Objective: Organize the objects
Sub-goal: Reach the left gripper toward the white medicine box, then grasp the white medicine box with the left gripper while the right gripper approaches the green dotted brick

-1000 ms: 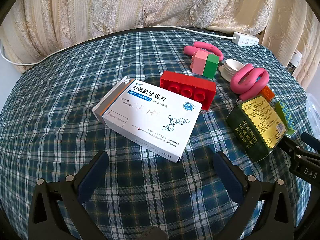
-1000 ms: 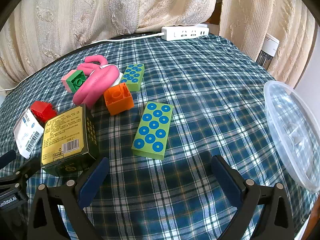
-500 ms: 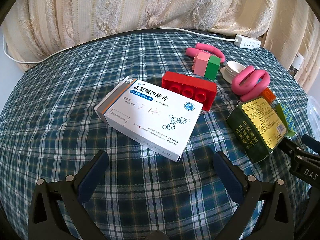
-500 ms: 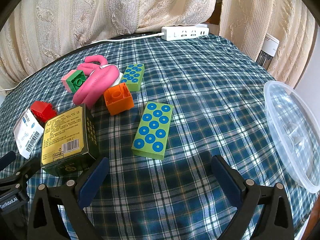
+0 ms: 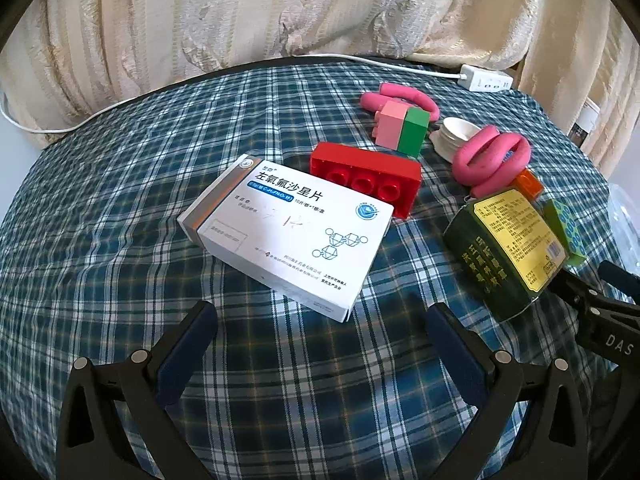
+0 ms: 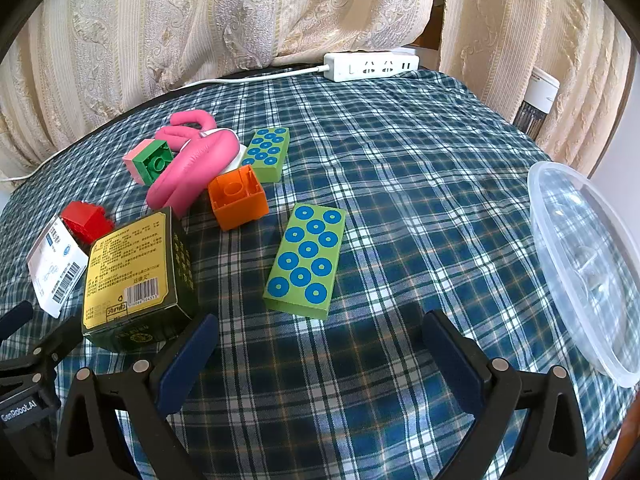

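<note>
Both tongs are gaping wide, empty: the left tongs (image 5: 320, 332) are facing a glossy white cardboard medicine box (image 5: 286, 230) (leaning on a studded red plastic brick (image 5: 366, 178)), the right tongs (image 6: 320, 344) a dotted green block (image 6: 306, 264) lying on the plaid-clothed table (image 6: 400, 200).

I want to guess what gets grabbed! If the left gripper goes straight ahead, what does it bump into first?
Most likely the white medicine box. It lies just ahead of the open left gripper, with the red brick behind it. Depth is hard to judge.

Plaid-clothed table (image 6: 400, 152), boxes, blocks
</note>
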Demonstrator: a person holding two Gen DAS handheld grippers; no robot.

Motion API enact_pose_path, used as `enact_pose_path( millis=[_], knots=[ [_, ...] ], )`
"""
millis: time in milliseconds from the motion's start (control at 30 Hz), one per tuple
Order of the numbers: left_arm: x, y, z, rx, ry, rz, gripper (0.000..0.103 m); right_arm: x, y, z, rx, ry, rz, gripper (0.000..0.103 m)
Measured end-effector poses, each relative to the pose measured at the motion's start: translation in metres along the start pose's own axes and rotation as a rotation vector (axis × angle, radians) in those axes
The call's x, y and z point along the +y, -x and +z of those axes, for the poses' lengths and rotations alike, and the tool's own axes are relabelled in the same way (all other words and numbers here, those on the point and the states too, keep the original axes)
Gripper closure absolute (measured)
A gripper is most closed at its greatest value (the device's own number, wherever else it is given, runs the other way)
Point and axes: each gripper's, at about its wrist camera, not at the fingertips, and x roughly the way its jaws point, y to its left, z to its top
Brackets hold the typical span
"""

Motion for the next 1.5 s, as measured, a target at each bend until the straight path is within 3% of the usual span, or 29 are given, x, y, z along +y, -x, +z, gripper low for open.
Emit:
enact_pose_path(
  millis=[433, 767, 1067, 1333, 1500],
  knots=[
    [0.003, -0.002, 0.001, 0.012, -0.008, -0.029, 0.0, -0.004, 0.0, 0.001, 0.024, 0.057, 0.036, 0.0],
    [0.024, 0.002, 0.005, 0.003, 0.101, -0.071, 0.0, -0.004, 0.001, 0.0, 0.023, 0.057, 0.039, 0.0],
    [0.036, 0.006, 0.012, -0.013, 0.109, 0.016, 0.0, -0.004, 0.002, -0.001, 0.022, 0.057, 0.041, 0.0],
    [0.075, 0.007, 0.014, -0.014, 0.176, 0.141, 0.0, -0.005, 0.001, -0.002, 0.022, 0.057, 0.042, 0.0],
    [0.075, 0.015, 0.016, -0.034, 0.174, 0.151, 0.0, -0.004, 0.002, -0.001, 0.022, 0.061, 0.047, 0.0]
  ],
)
